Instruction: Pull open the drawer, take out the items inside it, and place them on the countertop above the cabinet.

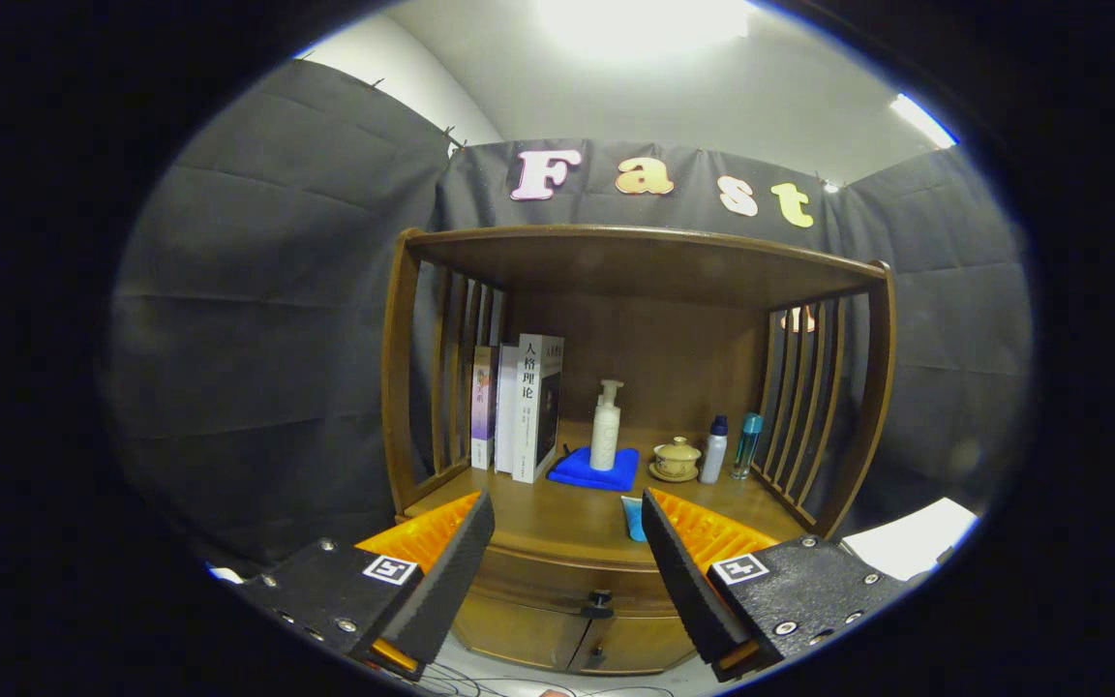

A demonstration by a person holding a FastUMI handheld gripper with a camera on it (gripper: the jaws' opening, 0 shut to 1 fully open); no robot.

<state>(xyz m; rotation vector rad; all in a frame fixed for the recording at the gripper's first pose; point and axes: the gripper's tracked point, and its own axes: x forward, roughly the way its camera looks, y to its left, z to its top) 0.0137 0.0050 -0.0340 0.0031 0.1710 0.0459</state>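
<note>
**Open gripper faces a wooden cabinet, drawer closed**

The gripper (567, 571) looks straight at a brown wooden cabinet (635, 281) with slatted sides and a roofed shelf. Its two black foam-faced fingers (446, 571) stand wide apart and hold nothing. They hang in the air in front of the cabinet, touching no part of it.

Between the fingers and a little beyond them sits the drawer (557, 571), a curved wooden front just under the countertop (557, 518). It looks fully shut. A small dark knob (598, 605) sticks out at the lower middle of the drawer front. Below it are two cupboard doors (557, 639).

The countertop already carries several things. At the left, three books (519, 407) stand upright against the slats. In the middle, a white pump bottle (605, 426) stands on a folded blue cloth (596, 471). To its right are a small lidded ceramic cup (677, 458) on a saucer, a white bottle with a dark cap (713, 450) and a slim teal bottle (747, 445). A light blue object (632, 518) lies at the front edge, partly hidden by the right finger; what it is cannot be told.

Judging by this, the task is at its first step, opening the drawer. The contents are hidden. The next move calls for lowering the gripper toward the knob, closing both fingers on it, then pulling straight back. The knob is small, so centring matters.
</note>
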